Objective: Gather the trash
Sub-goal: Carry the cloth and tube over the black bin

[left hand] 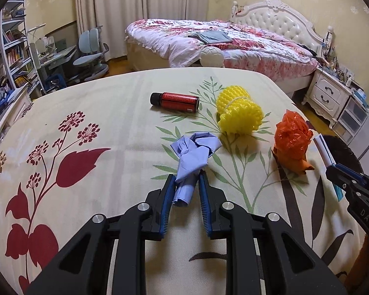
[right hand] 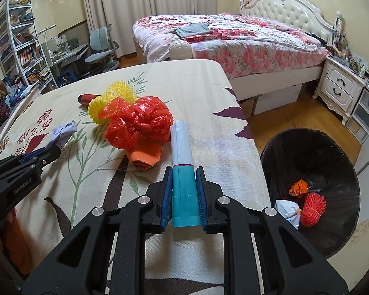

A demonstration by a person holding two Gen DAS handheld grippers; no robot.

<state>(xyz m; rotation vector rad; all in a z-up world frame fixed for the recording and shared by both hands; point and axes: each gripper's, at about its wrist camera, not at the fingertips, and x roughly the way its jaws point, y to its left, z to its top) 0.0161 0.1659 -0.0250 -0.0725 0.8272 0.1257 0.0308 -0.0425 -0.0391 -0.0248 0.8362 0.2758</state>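
Both grippers loaded with trash above the flowered counter, bin to the right

The rolled teal-and-white packet (right hand: 182, 172) is clamped in the right gripper (right hand: 184, 172), its long axis running straight ahead along the fingers; the black trash bin (right hand: 332, 152) stands on the floor just right of the counter (right hand: 209, 93), nearer this hand than the left; the left gripper (left hand: 186, 179) is clenched on a crumpled blue glove (left hand: 194, 152), farther from the bin; left of the bin still lie the orange plastic bag (right hand: 137, 123), yellow foam net (left hand: 238, 110) and red bottle (left hand: 177, 101); the bin's near rim is cut off.
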